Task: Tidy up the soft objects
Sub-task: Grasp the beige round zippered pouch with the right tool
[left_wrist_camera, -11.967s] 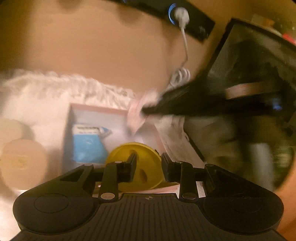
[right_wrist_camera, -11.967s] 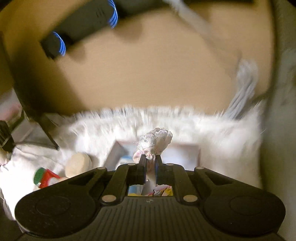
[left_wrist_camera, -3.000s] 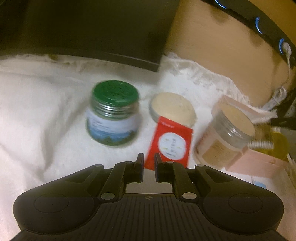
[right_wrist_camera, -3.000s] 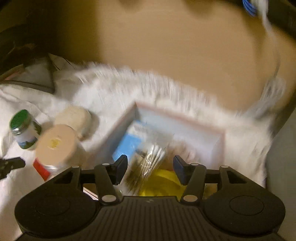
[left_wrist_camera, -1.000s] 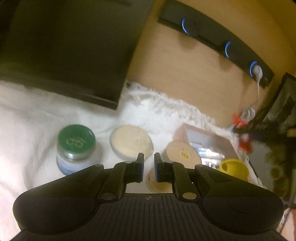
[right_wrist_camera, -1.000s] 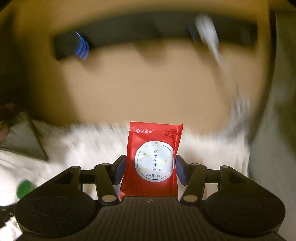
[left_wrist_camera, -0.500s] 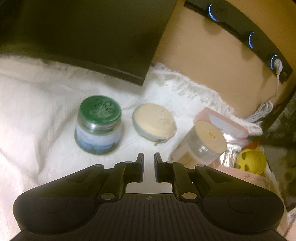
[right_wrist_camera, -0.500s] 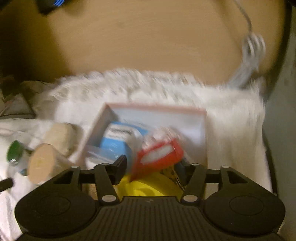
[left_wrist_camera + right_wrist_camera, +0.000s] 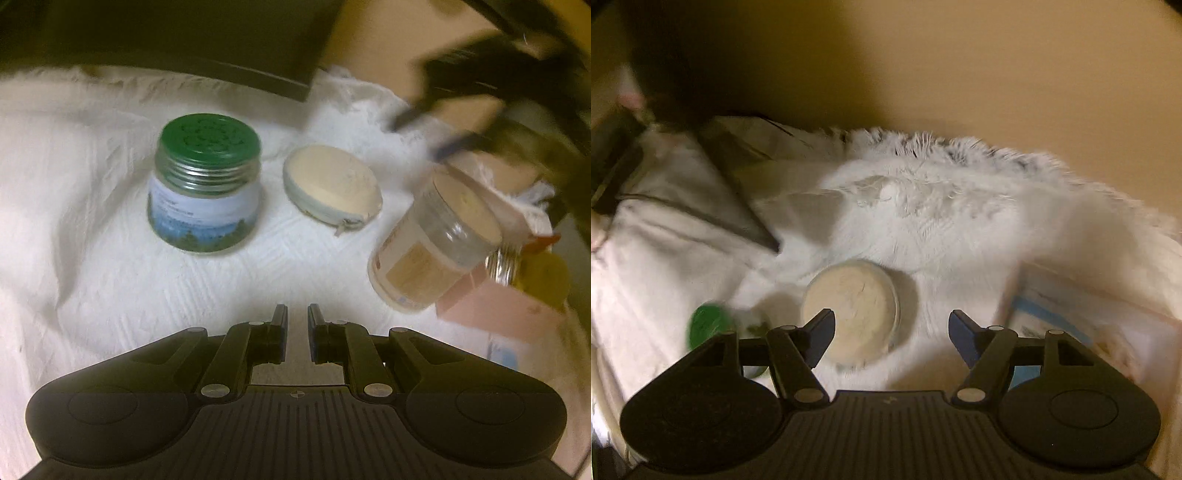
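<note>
Two views, left wrist first: the left gripper [image 9: 297, 325] hovers low over the white cloth [image 9: 92, 229], fingers nearly together with only a slit between, nothing in them.
Left view, objects: a green-lidded jar [image 9: 205, 184], a round cream pouch [image 9: 332, 190] with a zipper tail, a tilted clear jar [image 9: 432, 243] leaning at the pink box [image 9: 495, 314].
Right view: the right gripper [image 9: 891, 338] is spread wide and empty, the cream pouch [image 9: 851, 310] lying between and just beyond its fingers, beside the box [image 9: 1082, 317].
Handling, as a judgement: the pouch looks light, soft and squashy; pinching across its rim or middle should hold. The zipper tail seems too flimsy.
Blur: the right gripper [image 9: 461, 99] is a dark smear in the left view.
</note>
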The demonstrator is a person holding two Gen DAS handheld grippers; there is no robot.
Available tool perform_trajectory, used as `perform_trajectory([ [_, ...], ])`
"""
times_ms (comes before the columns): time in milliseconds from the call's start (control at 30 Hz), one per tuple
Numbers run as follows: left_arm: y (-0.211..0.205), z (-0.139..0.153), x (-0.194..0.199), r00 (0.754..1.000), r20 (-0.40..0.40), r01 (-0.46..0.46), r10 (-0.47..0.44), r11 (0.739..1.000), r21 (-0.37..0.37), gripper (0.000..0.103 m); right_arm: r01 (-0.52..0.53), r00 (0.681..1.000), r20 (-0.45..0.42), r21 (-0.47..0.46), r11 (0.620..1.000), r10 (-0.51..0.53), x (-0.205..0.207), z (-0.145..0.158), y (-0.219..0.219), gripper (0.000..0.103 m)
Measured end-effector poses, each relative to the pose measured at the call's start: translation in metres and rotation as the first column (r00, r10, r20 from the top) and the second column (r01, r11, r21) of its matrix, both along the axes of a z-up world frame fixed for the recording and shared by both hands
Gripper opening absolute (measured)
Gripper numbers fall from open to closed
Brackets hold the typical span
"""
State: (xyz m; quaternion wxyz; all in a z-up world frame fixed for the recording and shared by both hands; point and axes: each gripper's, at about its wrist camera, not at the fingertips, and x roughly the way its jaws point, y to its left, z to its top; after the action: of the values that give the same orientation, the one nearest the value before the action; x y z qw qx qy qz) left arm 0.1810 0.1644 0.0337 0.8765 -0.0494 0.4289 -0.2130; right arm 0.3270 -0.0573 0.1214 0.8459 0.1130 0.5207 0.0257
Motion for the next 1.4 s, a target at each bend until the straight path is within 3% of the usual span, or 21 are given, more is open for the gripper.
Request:
perform_trajectory([
  [167, -0.001, -0.005, 0.003, 0.999, -0.014, 0.036, -0.036, 0.999, -0.011, 0.013, 0.016, 0.991, -0.135, 0.167, 0.986, 0.007, 0.054, -0.048, -0.011, 0.069],
  [300, 0.0, -0.008, 0.007, 0.999, -0.026, 0.039, -0.039, 0.999, -0.007, 0.013, 0.033, 0.982, -0.186, 0.22, 0.975, 0.008, 0.068, -0.075, -0.02, 0.071],
  [400, -0.001, -0.01, 0.01, 0.999, -0.028, 0.037, -0.037, 0.999, -0.004, 0.013, 0.053, 0.976, -0.215, 0.338, 0.94, 0.022, 0.069, -0.088, -0.028, 0.071],
  [500, -0.002, -0.012, 0.011, 0.999, -0.019, 0.045, -0.045, 0.999, 0.002, 0.013, 0.045, 0.978, -0.205, 0.404, 0.914, 0.043, 0.061, -0.084, -0.032, 0.057],
  [533, -0.002, -0.011, 0.011, 0.999, -0.016, 0.046, -0.046, 0.999, 0.002, 0.013, 0.016, 0.979, -0.191, 0.429, 0.903, 0.074, 0.057, -0.079, -0.031, 0.045],
  [633, -0.001, -0.01, 0.013, 0.999, -0.007, 0.038, -0.038, 0.999, 0.004, 0.013, -0.045, 0.974, -0.169, 0.503, 0.863, 0.149, 0.039, -0.062, -0.025, 0.044],
  [700, 0.001, -0.008, 0.014, 1.0, 0.007, 0.03, -0.03, 1.0, 0.005, 0.013, -0.096, 0.971, -0.147, 0.481, 0.872, 0.188, 0.028, -0.052, -0.013, 0.044],
  [800, -0.001, 0.007, 0.005, 0.992, 0.122, 0.026, -0.033, 0.998, 0.058, 0.013, -0.142, 0.969, -0.125, 0.419, 0.897, 0.212, 0.015, -0.038, 0.004, 0.044],
  [867, -0.006, 0.021, -0.008, 0.964, 0.257, 0.034, -0.065, 0.992, 0.122, 0.013, -0.145, 0.972, -0.119, 0.368, 0.918, 0.201, 0.012, -0.035, 0.013, 0.046],
  [933, -0.013, 0.03, -0.013, 0.939, 0.33, 0.044, -0.095, 0.986, 0.158, 0.013, -0.13, 0.975, -0.125, 0.359, 0.924, 0.186, 0.011, -0.035, 0.016, 0.049],
  [1033, -0.025, 0.036, -0.009, 0.925, 0.361, 0.063, -0.122, 0.983, 0.171, 0.017, -0.121, 0.969, -0.157, 0.369, 0.922, 0.191, 0.015, -0.05, 0.025, 0.054],
  [1100, -0.033, 0.037, -0.008, 0.917, 0.378, 0.058, -0.13, 0.979, 0.198, 0.017, -0.113, 0.966, -0.179, 0.346, 0.931, 0.184, 0.019, -0.058, 0.037, 0.042],
  [1167, -0.04, 0.039, -0.013, 0.896, 0.417, 0.058, -0.151, 0.972, 0.229, 0.017, -0.105, 0.968, -0.183, 0.324, 0.94, 0.171, 0.013, -0.059, 0.044, 0.04],
  [1267, -0.045, 0.039, -0.022, 0.869, 0.455, 0.066, -0.196, 0.956, 0.286, 0.017, -0.05, 0.968, -0.22, 0.316, 0.947, 0.125, -0.001, -0.049, 0.044, 0.039],
  [1400, -0.048, 0.041, -0.034, 0.853, 0.471, 0.076, -0.226, 0.946, 0.316, 0.017, -0.015, 0.972, -0.221, 0.275, 0.961, 0.079, -0.013, -0.032, 0.051, 0.039],
])
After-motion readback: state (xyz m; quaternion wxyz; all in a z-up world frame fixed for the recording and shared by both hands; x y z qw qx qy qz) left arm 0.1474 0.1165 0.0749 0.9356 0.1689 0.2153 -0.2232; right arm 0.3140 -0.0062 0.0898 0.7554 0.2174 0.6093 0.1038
